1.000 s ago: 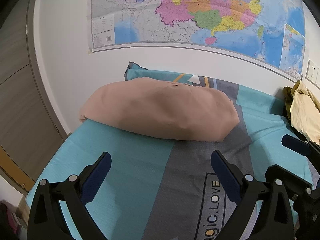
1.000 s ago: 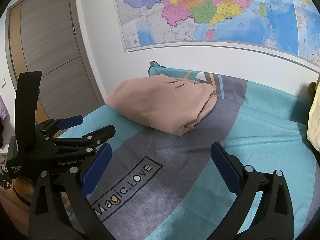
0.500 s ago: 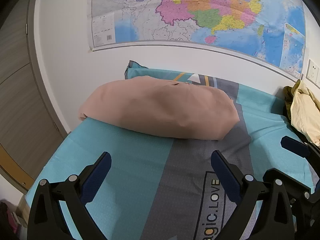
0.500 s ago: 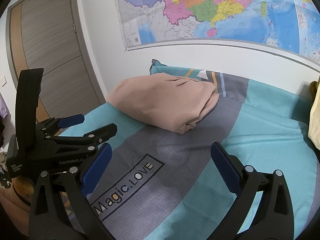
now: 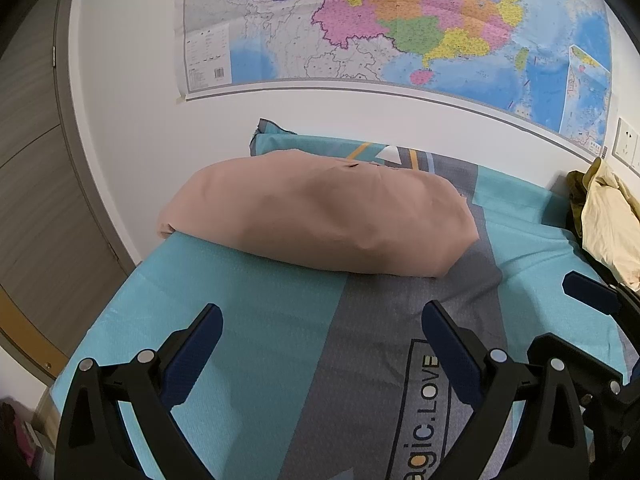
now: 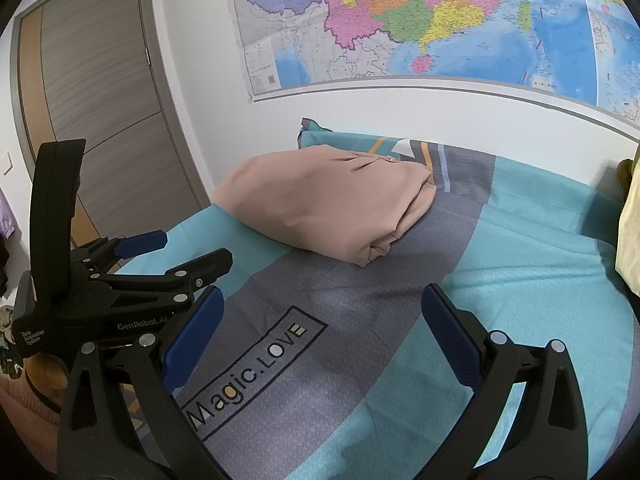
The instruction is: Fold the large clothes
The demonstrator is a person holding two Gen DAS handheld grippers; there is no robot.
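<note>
Bed (image 5: 248, 320): covered by a teal and grey sheet printed "Magic.LOVE"; it carries every item and runs up to the white wall under the map (image 5: 400, 20).
Folded garment (image 5: 320, 224): a pinkish-tan bundle lying at the far end of the bed, near the wall and toward the left edge. The right wrist view (image 6: 328, 204) shows stacked layers at its right end, with the open fold edges facing the centre of the bed.
Unfolded pile (image 5: 608, 224): pale yellow and olive cloth heaped at the right edge of the bed, well apart from the tan bundle. Only part of it is in view.
Left hand-held gripper (image 5: 320, 344): jaws spread wide, nothing between them, hovering over the near part of the sheet and pointing at the tan bundle. Also visible from the side in the right wrist view (image 6: 184, 256).
Right hand-held gripper (image 6: 320, 320): jaws likewise spread and empty, above the printed panel, just beside the left unit.
Step in hand: judged complete for the tan garment; both tools stand clear of it, between items.
Next move: probably turn to the yellow pile on the right, draw one garment onto the open centre of the sheet and spread it flat. This requires pinching a single layer at an edge or corner, not the heap.
</note>
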